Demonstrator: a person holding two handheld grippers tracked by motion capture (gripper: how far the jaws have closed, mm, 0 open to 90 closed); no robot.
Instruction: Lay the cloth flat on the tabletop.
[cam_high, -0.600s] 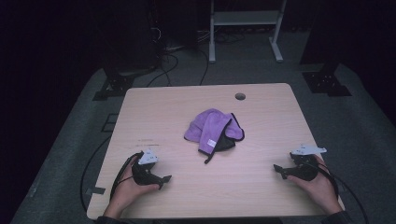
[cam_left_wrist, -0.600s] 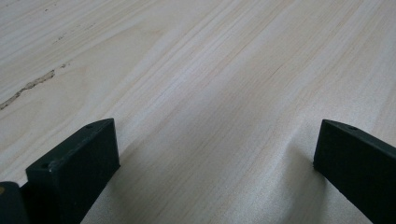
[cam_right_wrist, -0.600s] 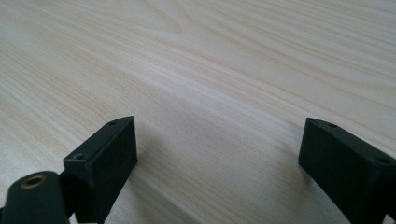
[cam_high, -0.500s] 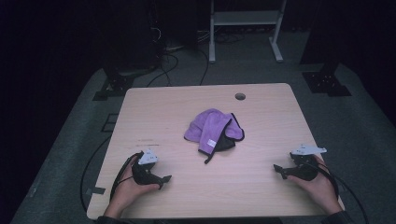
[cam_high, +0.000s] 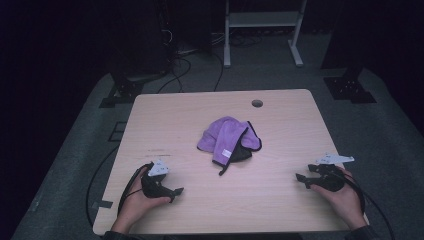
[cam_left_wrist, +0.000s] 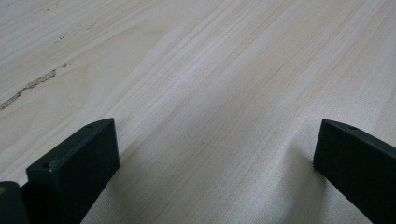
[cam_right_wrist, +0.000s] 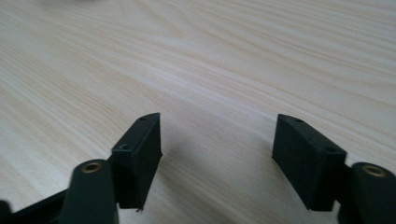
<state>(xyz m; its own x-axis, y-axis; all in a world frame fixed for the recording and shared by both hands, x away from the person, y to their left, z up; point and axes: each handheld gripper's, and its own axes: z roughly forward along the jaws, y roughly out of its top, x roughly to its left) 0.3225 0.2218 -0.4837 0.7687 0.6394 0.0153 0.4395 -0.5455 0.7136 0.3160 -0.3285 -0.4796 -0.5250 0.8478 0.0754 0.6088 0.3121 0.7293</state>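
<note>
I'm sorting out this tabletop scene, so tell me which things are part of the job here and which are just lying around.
Part of the job:
purple cloth, crumpled mid-table
left gripper, jaws open, holding nothing
right gripper, jaws open, holding nothing

Just there:
wooden table
round hole near the table's far edge
white frame on the floor beyond
floor cables

- The tabletop is pale wood with a fine grain, and a small round hole sits near its far edge.
- A faint dark scuff marks the wood on the left side.
- Grey carpet surrounds it.
- A white metal frame stands on the floor beyond.
- Black cables trail across the floor at the back left.
</note>
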